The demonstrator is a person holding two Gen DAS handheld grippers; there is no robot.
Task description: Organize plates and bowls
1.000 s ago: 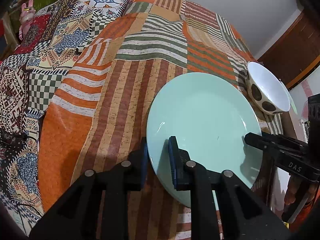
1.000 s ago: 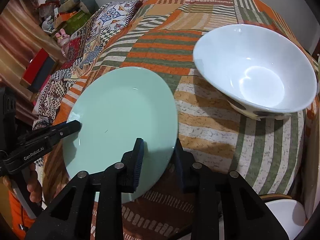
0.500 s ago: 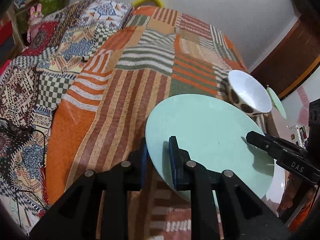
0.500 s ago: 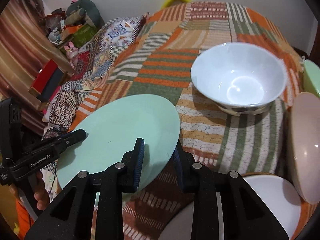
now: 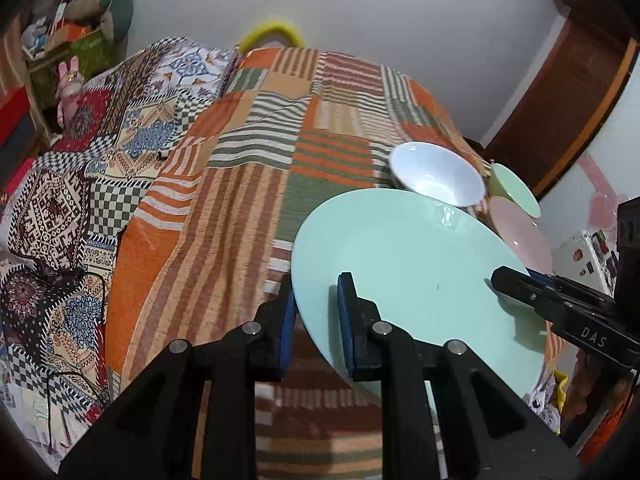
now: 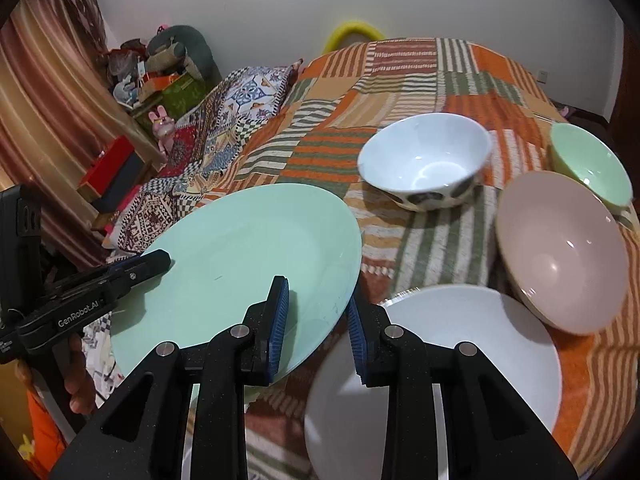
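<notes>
**Green plate held from both sides**

We see the green plate (image 5: 404, 264) up off the striped blanket (image 5: 248, 184), tilted. Our left gripper (image 5: 316, 312) has its fingers closed on the plate's left rim; our right gripper (image 6: 316, 320) pinches the opposite rim the same way. Beyond the plate sits the white bowl (image 6: 424, 160), with a pink bowl (image 6: 560, 248) and a green bowl (image 6: 588, 164) beside it. A white plate (image 6: 460, 360) lies just under the right gripper.
</notes>
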